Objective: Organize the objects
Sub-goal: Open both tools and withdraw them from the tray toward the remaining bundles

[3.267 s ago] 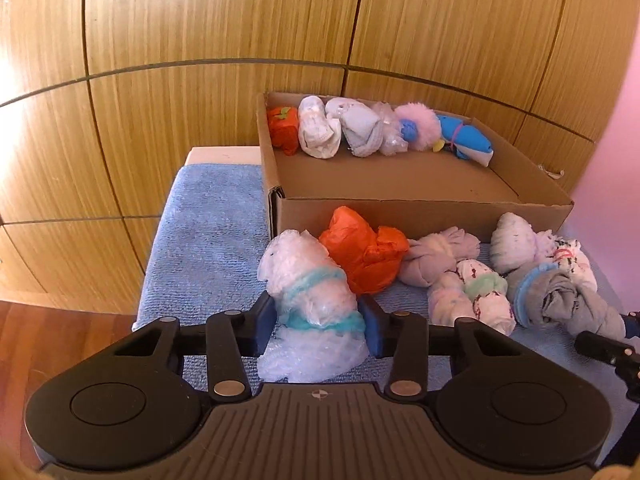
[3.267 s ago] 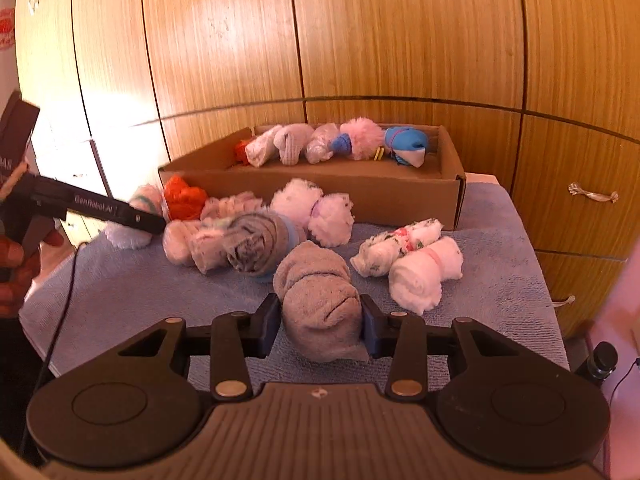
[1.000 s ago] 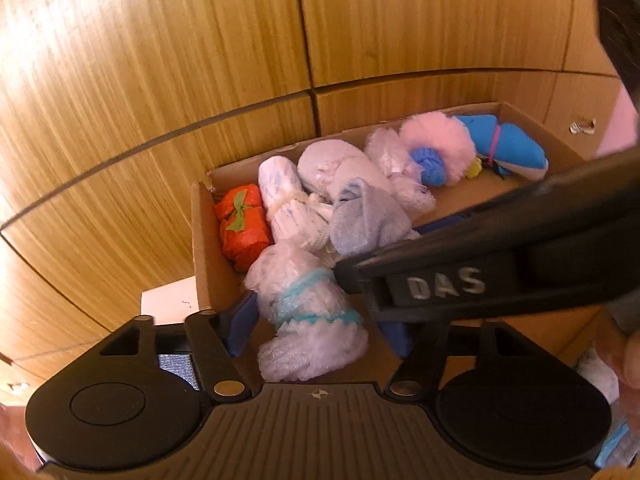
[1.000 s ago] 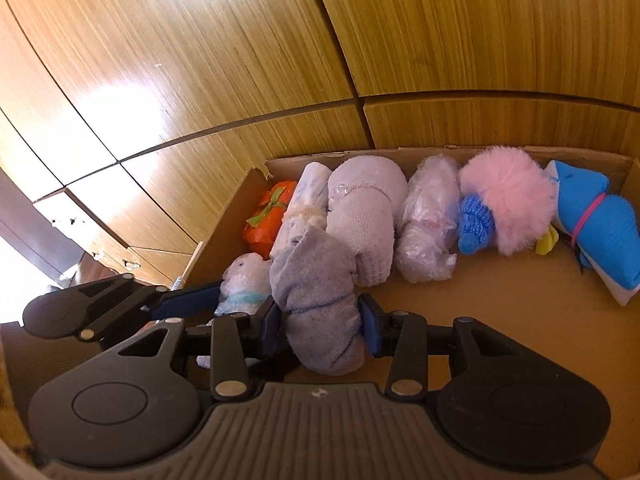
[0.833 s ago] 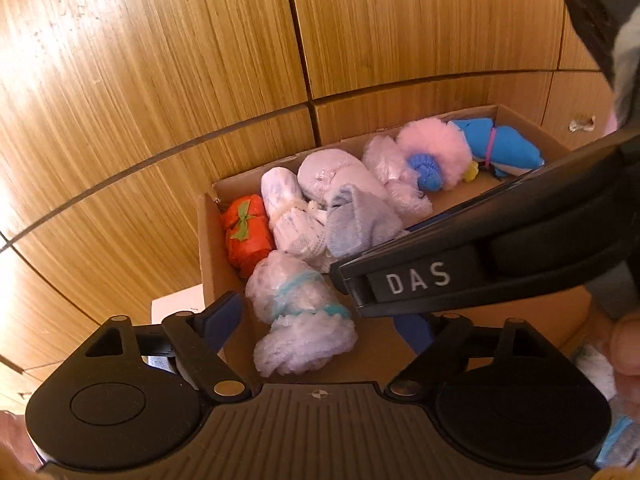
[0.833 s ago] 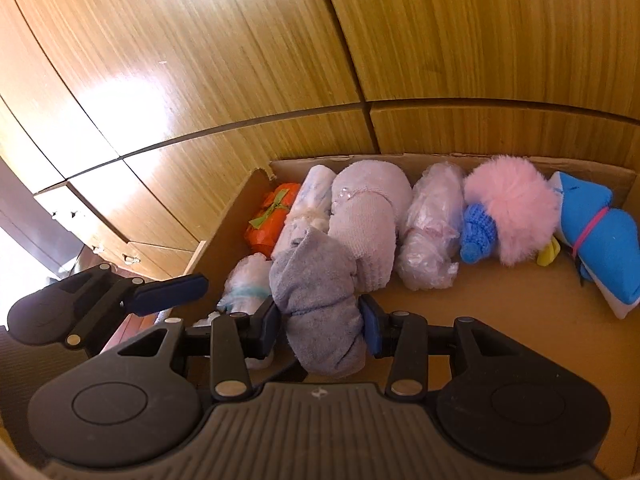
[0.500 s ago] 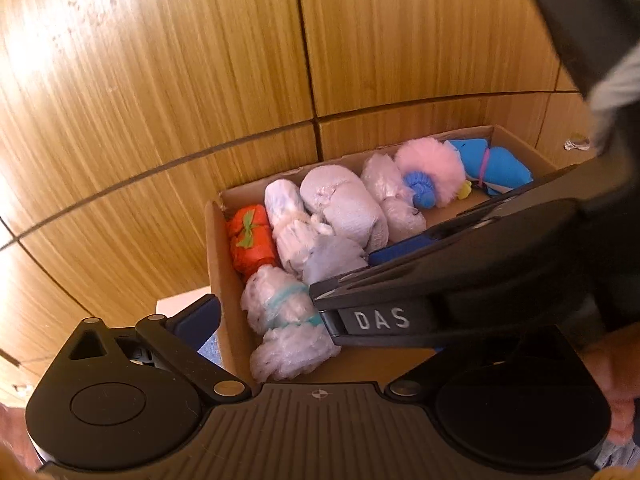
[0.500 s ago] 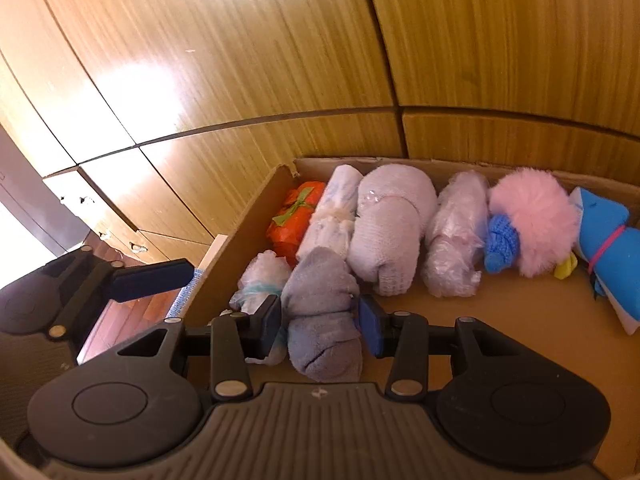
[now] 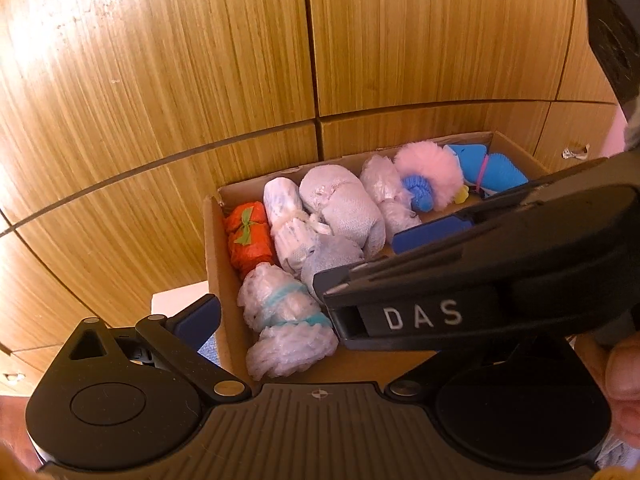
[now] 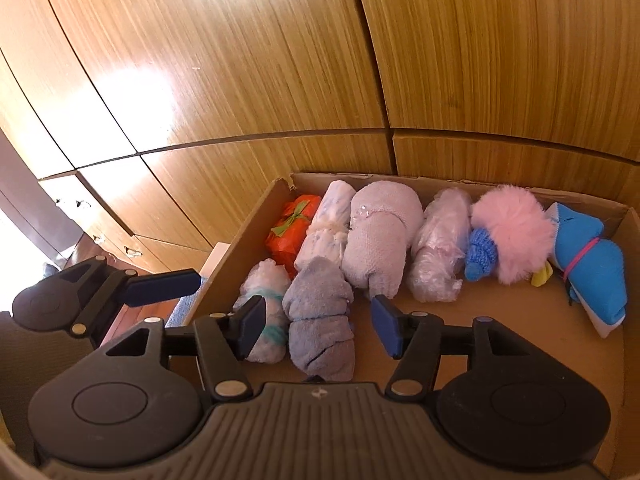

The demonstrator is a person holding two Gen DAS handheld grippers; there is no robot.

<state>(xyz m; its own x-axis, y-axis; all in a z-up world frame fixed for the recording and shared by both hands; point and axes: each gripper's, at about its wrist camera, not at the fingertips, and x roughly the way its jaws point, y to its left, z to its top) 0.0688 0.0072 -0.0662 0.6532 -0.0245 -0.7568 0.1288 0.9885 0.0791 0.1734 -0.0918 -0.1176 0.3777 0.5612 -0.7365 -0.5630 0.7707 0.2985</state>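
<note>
Both grippers are over the cardboard box [image 10: 248,236], which sits against the wooden cabinet doors [image 10: 240,60] filling the upper half of each frame.

The right gripper [image 10: 316,322] has its jaws spread apart, and the grey sock roll [image 10: 320,320] lies between them at lower centre of the right wrist view, touching neither blue pad as far as the angle shows. Just to its left lies the white roll with teal bands [image 10: 264,312], near the box's left wall.

The left gripper [image 9: 304,320] is wide open too: its left finger [image 9: 198,320] stands outside the box wall at lower left of its own view, while the right finger is hidden behind the right gripper's black body, marked "DAS" [image 9: 422,314].

Along the far wall, from left to right in the right wrist view, rest an orange bundle with a green bow [image 10: 294,228], a white patterned roll [image 10: 326,228], a pale lilac roll [image 10: 380,236], a plastic-wrapped roll [image 10: 440,244], a pink pompom with a blue knit piece [image 10: 512,240] and a blue roll with a pink band [image 10: 588,264].
</note>
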